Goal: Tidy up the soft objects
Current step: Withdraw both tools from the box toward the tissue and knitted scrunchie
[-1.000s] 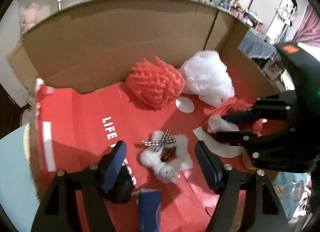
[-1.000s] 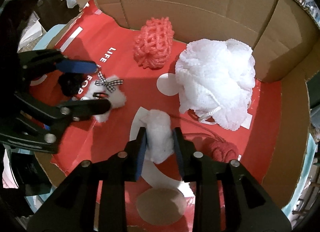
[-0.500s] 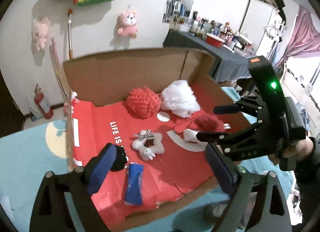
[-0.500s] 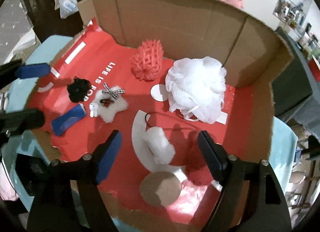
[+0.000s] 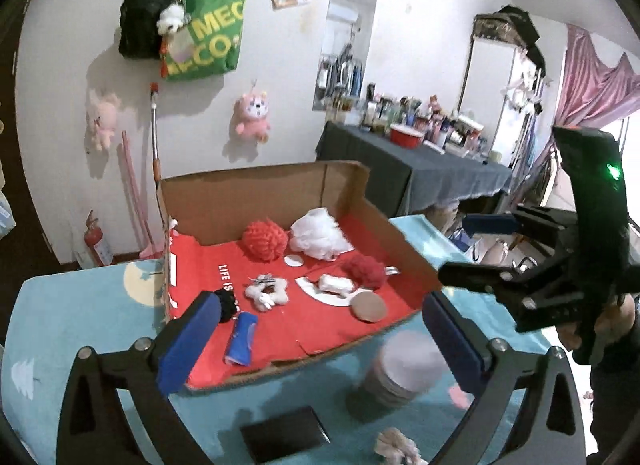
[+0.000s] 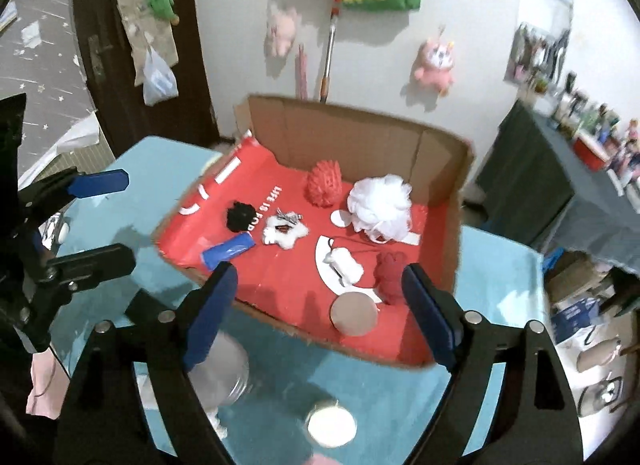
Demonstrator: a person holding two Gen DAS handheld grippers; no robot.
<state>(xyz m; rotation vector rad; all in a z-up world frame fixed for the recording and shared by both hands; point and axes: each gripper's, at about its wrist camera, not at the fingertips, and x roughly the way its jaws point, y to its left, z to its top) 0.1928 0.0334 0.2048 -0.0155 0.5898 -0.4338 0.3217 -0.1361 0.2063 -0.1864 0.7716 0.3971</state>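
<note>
Soft toys, among them a white puff (image 6: 381,201) at 12 o'clock, lie gathered in the cardboard box (image 6: 360,137) for tidiness, while both tongs, left (image 5: 316,335) and right (image 6: 320,307), hang empty, jaws widening.

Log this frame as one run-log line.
left hand-held gripper: opening, empty | right hand-held gripper: opening, empty | white plush: lying in box | stage: both clear of box

White wall (image 5: 420,25) w/ pink curtain (image 5: 592,77)
</note>
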